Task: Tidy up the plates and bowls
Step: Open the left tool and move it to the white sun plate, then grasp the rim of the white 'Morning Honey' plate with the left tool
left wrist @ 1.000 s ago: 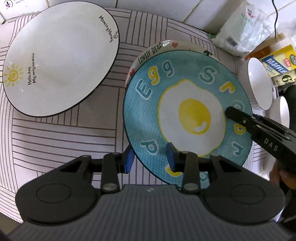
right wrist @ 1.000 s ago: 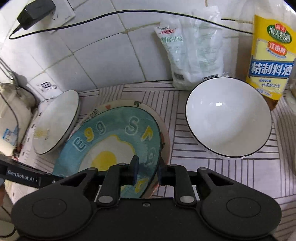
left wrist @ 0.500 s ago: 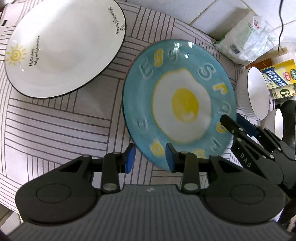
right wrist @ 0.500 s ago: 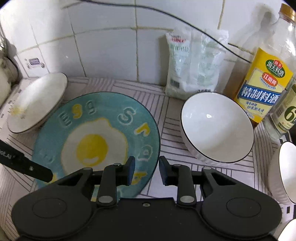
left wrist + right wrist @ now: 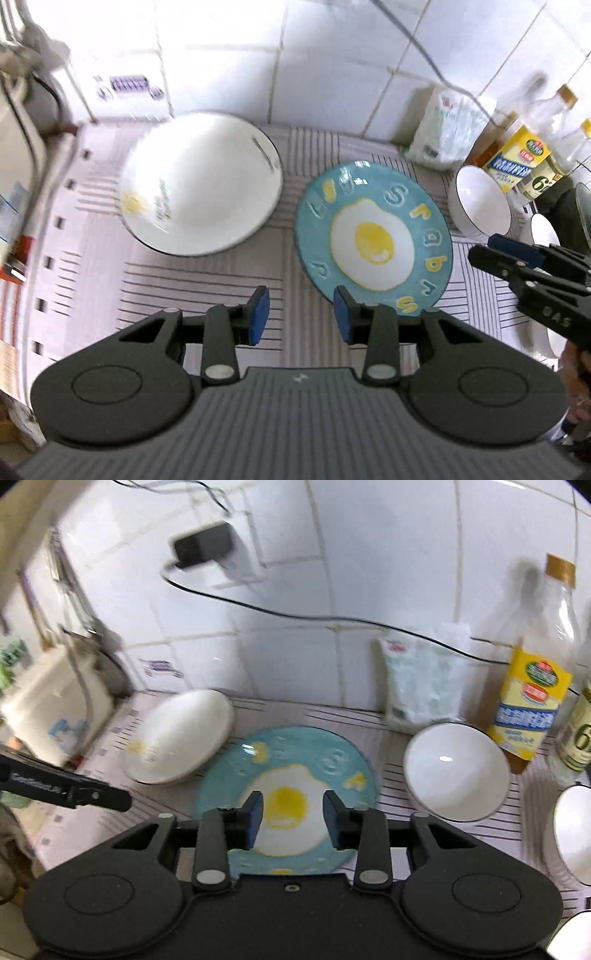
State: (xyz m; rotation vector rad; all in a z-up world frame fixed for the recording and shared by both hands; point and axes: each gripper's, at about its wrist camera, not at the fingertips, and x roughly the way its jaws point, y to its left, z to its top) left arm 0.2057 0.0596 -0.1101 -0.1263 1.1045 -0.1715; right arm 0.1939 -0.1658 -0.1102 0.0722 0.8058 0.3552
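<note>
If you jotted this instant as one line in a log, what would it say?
left tool: opening, nothing between pads | right tool: opening, nothing gripped | blue egg plate: flat on striped mat | white plate: beside it

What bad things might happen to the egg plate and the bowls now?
1. The bottles stand right behind the white bowl; lifting it carelessly might tip one.
2. The blue egg plate lies close to the big white plate; sliding either could clink their rims.
3. Both the left gripper and right gripper are opening, empty, near each other; they might bump.
</note>
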